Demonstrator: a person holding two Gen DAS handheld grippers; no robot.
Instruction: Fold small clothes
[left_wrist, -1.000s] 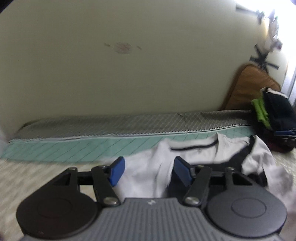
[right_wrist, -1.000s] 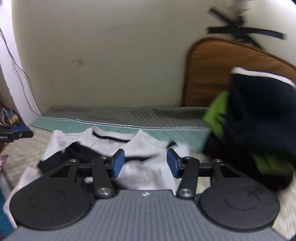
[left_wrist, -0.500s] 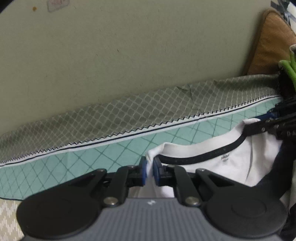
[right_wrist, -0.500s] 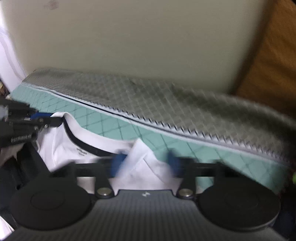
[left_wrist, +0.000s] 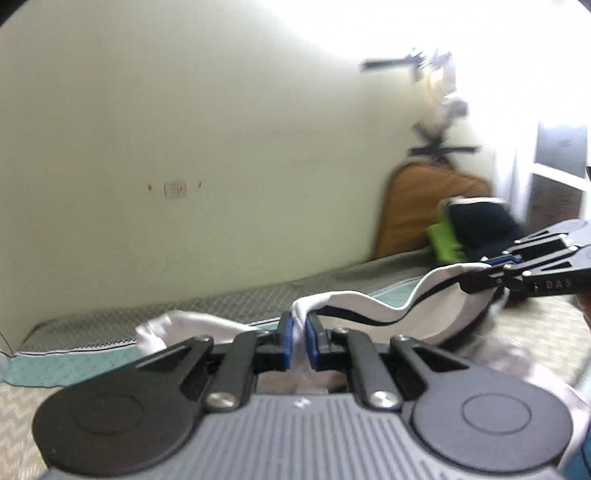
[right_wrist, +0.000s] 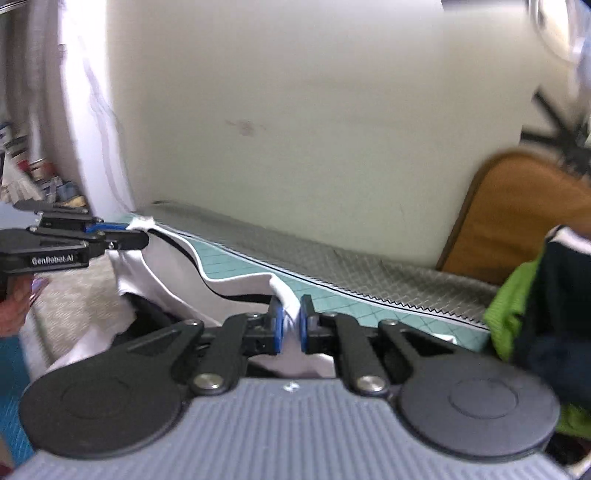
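White cotton T-shirt (left_wrist: 436, 314) with a black-trimmed neckline, held off the bed (left_wrist: 92, 354) and stretched between two sets of tongs. Left tongs (left_wrist: 298, 341): blue pads closed to a narrow gap, pinching a fold of the shirt's shoulder edge. Right tongs (right_wrist: 291, 325): likewise closed on white fabric at the opposite shoulder. Each wrist view shows the other tongs side-on at the frame edge, gripping its end of the collar, which sags in a curve between them (right_wrist: 236, 286). The lower part of the shirt hangs down toward the bed and out of sight behind the tongs' bodies. Beneath lies a bedcover in teal and grey diamond quilting (right_wrist: 388, 291). A pile of dark navy and lime-green clothes (right_wrist: 535, 302) sits to the right, near a brown cushion (right_wrist: 517, 214) leaning on the pale wall (left_wrist: 184, 129). Both views are motion-blurred.
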